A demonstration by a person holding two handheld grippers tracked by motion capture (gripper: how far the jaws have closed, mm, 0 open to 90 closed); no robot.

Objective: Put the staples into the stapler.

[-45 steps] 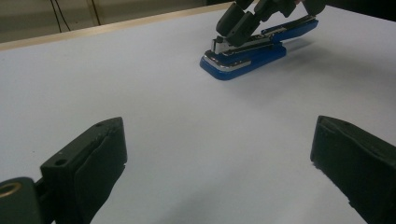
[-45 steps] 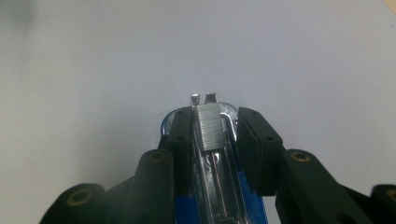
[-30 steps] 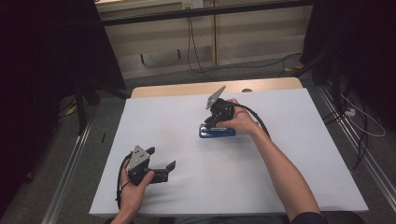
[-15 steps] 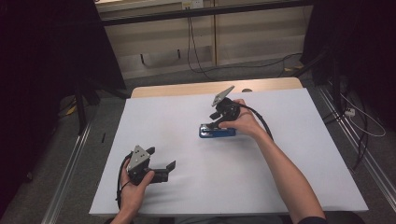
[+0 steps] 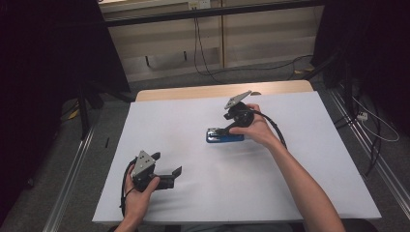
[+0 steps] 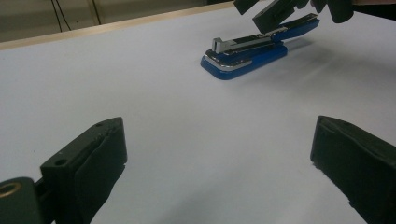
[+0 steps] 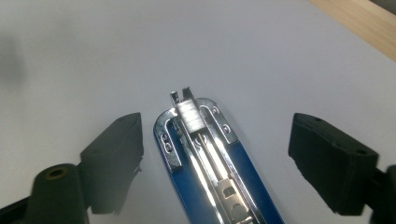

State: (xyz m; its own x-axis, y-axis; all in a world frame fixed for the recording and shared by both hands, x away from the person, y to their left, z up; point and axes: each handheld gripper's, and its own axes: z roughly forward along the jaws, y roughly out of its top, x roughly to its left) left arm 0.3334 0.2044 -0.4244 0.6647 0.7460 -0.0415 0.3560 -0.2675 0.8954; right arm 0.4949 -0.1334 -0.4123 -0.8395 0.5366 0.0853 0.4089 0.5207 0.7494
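Your right gripper (image 5: 223,131) hangs over the blue stapler (image 5: 225,137), its jaws spread wide on either side of the stapler's chrome magazine (image 7: 201,140) without touching it. The stapler lies flat on the white table cover (image 5: 290,193), just past centre toward one o'clock. Your left gripper (image 5: 167,180) rests near seven o'clock, well apart from the stapler, its jaws also wide apart and holding nothing.

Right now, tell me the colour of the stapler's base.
Blue, with a shiny silver metal rail on top. The stapler shows it best in the left gripper view.
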